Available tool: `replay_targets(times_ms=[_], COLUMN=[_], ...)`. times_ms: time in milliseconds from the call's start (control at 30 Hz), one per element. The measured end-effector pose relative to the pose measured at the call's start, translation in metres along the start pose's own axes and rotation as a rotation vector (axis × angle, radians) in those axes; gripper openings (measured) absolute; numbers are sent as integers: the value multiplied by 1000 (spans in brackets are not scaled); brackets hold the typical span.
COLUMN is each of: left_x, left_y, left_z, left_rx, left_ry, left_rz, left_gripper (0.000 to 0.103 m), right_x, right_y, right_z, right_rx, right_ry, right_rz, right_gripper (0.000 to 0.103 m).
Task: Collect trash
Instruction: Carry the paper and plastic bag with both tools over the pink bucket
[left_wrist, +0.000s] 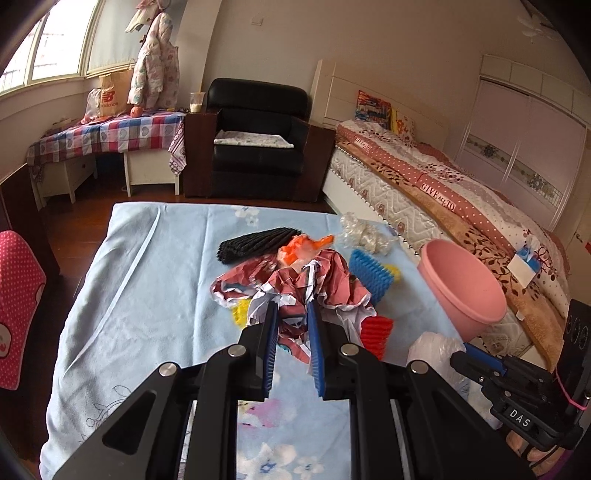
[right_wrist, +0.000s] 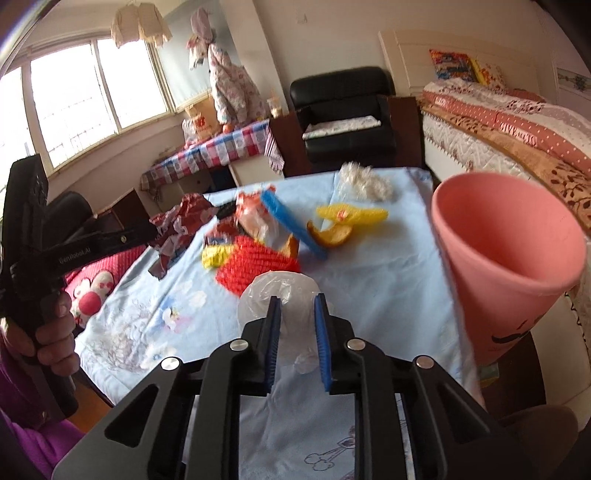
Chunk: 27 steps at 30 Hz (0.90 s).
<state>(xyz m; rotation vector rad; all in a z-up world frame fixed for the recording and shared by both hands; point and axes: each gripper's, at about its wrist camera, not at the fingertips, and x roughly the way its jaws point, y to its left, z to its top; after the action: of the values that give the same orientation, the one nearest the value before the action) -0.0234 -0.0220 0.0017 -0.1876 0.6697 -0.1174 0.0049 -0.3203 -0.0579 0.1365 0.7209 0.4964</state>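
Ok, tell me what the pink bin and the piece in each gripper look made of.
Pink bin: smooth matte plastic, by its even moulded wall. Left gripper pinches red-and-white crumpled paper, sharp creases suggesting printed paper or foil. Right gripper pinches a clear plastic bag, thin, glossy, translucent.

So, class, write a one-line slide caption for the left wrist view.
Left gripper pinches crumpled red-and-white paper above a blue sheet, pink bin waiting nearby.

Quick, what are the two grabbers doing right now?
Left gripper: closed on the crumpled red-and-white paper wrapper.
Right gripper: closed on the clear crinkled plastic bag.
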Motion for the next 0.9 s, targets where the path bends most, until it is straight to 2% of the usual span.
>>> replay_targets(times_ms=[200,567,733,900], left_x=[-4,13,37,66], left_y=[-31,-119,-166,-202], left_z=[13,43,50,52], left_rx=[40,133,176,213], left_ry=[-23,-60,-50,-21], left_rz=[-42,-118,-156,-187], left_gripper=[15,15,15,15], right_x=[-28,-61,-64,-58], right_y=[-22,-88,-118,-148], right_z=[20,52,58,59], right_rx=[32,145,191,238], right_ry=[-98,-232,-256,-241], right_rz=[-46,-223,-270,-312], right_gripper=[18,18,18,18])
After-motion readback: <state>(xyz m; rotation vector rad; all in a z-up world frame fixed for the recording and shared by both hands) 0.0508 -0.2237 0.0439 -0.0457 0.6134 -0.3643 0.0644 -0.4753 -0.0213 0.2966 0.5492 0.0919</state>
